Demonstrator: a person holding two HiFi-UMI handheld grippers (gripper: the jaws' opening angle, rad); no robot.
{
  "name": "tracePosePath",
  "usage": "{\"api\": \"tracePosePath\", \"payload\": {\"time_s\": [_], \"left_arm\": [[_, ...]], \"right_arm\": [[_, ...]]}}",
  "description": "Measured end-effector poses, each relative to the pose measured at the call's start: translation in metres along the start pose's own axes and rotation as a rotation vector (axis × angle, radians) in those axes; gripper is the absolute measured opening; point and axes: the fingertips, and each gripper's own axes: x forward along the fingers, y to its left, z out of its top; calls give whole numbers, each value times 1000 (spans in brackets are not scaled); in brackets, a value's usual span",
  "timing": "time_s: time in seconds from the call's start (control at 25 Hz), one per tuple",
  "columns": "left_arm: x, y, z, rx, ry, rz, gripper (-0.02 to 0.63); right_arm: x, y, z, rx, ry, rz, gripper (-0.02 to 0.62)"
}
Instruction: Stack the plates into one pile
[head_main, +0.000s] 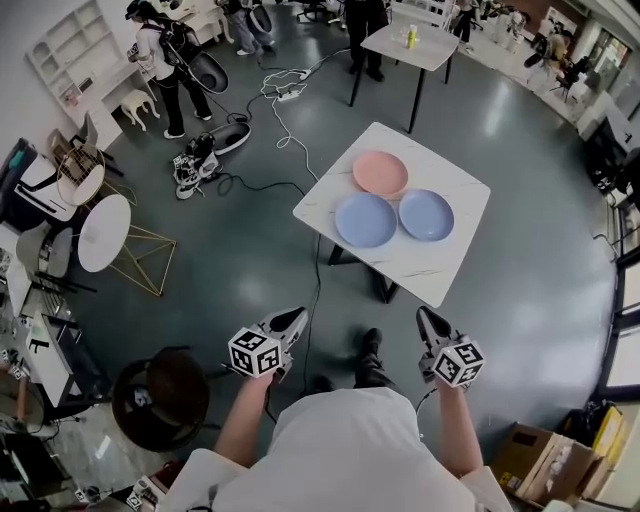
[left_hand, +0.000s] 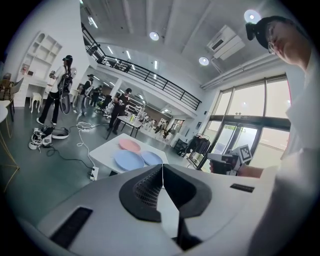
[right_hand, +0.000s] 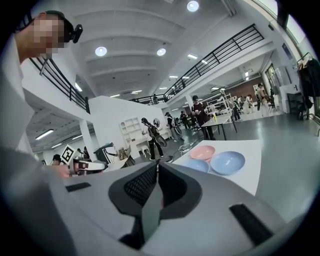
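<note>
While the person stood back from the white table (head_main: 440, 270), 3 plates lay on it side by side, none of them stacked. The pink plate (head_main: 380, 173) sat toward the far side. The 2 blue ones sat just nearer, the left blue plate (head_main: 366, 220) and the right blue plate (head_main: 426, 214) rim to rim, each close against the pink one.

The left gripper (head_main: 292, 320) was held low in front of the person's body, over the grey floor (head_main: 520, 330) and well apart from the table. Its own view showed its 2 jaws pressed together with nothing between them, and the plates lay beyond their tips. The right gripper (head_main: 428, 320) was held about level with it on the other side, also short of the table's near corner. Its jaws were likewise closed flat on each other and empty.

A black cable (head_main: 317, 285) ran across the floor past the table's left edge. A round white side table (head_main: 104, 232) stood off to the left. Farther back was a second table (head_main: 412, 45) with people near it.
</note>
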Motion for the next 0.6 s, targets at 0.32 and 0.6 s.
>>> {"api": "tracePosePath", "payload": {"time_s": [0.32, 0.6], "left_arm": [[45, 12, 26, -10, -7, 25, 14], [90, 19, 45, -14, -4, 63, 14]], "right_arm": [[37, -50, 24, 32, 6, 21, 26], [75, -90, 47, 39, 29, 75, 28]]}}
